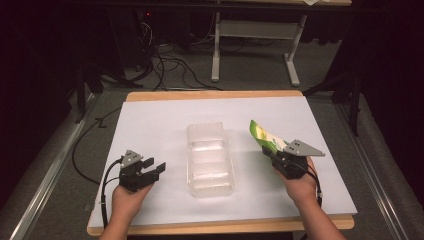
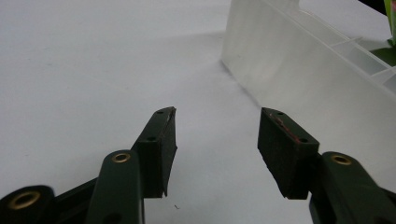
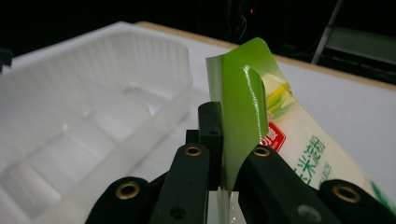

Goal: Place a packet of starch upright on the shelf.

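One green packet [image 3: 243,121] pinched by the right gripper [image 3: 223,154] beside the tray [image 1: 210,159].

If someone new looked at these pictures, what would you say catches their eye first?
Probably the bright green packet, pinched by its edge in the right gripper and lifted to the right of the tray. Next comes the clear plastic tray, lying in the middle of the white table. The left gripper waits to its left with its fingers open.
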